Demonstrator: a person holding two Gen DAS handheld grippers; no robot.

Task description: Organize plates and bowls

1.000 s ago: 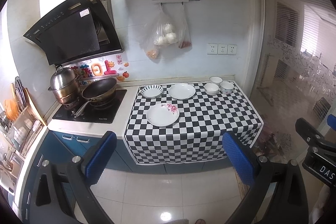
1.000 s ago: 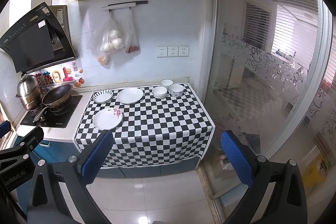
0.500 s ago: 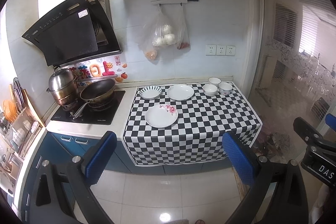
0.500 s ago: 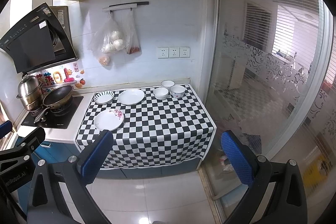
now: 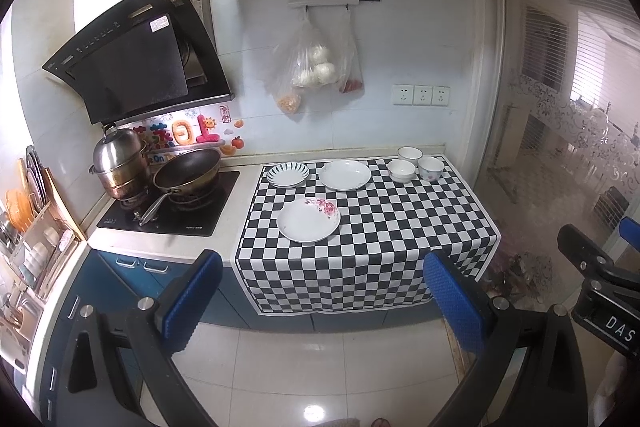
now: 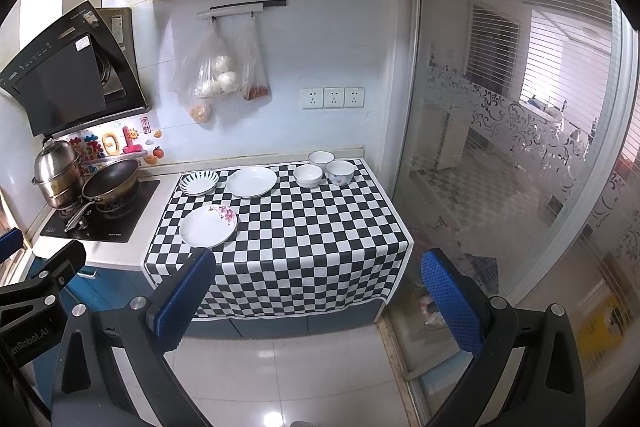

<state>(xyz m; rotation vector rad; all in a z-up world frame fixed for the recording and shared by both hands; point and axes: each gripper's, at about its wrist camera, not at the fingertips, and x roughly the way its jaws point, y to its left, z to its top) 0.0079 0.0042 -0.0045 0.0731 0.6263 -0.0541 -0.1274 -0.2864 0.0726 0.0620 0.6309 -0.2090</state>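
On the checkered cloth [image 5: 400,227] [image 6: 312,227] lie three plates: a flower-printed plate [image 5: 308,219] [image 6: 208,225] in front, a blue-striped plate [image 5: 288,174] [image 6: 199,182] and a plain white plate [image 5: 345,174] [image 6: 251,181] behind it. Three small white bowls [image 5: 401,171] [image 6: 308,175] cluster at the back right. My left gripper [image 5: 324,291] and right gripper [image 6: 316,295] both hang open and empty over the floor, well short of the counter. The right gripper's body also shows at the left wrist view's right edge.
A cooktop [image 5: 172,215] with a dark wok [image 5: 187,169] and steel pot [image 5: 120,163] sits left of the cloth. A range hood [image 5: 136,67], food bags on a wall rail [image 5: 316,67], blue cabinets above, a dish rack [image 5: 32,235] at far left, and a glass partition [image 6: 520,167] at right.
Both views have drifted slightly: the counter sits a little lower and to the left in the left wrist frame, a little to the right in the right wrist frame. Nothing on the counter moved.
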